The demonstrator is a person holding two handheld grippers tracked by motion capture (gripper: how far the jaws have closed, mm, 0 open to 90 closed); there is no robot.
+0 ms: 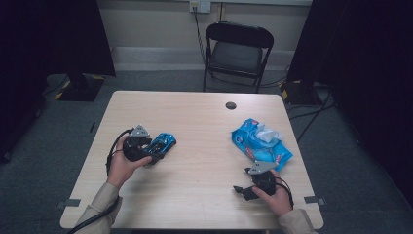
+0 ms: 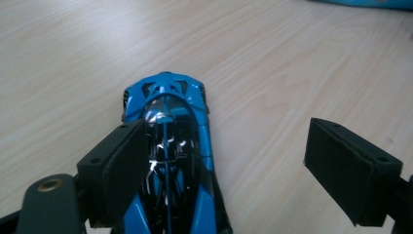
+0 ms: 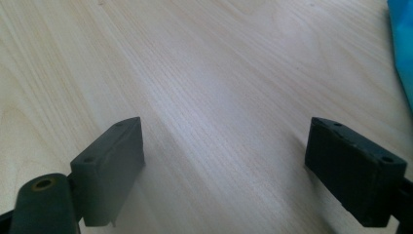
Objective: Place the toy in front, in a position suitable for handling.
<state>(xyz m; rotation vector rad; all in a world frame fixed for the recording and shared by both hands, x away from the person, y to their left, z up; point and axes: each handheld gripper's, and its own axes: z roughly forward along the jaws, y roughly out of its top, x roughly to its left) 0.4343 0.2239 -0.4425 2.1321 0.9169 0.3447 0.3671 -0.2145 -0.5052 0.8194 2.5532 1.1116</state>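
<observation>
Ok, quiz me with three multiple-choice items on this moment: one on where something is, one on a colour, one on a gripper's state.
1. Where does the wipes pack lie?
A. on the chair
B. on the table's right side
C. on the floor

2. What colour is the toy car?
A. red and white
B. yellow
C. blue and black

3. How does the left hand-held gripper stand?
A. jaws open, car between them
B. shut on the car
C. shut on the wipes pack

Answers:
1 B, the high view shows it on the table beyond the right hand-held gripper.
2 C, blue body, black canopy.
3 A, the far jaw stands well clear of the car.
</observation>
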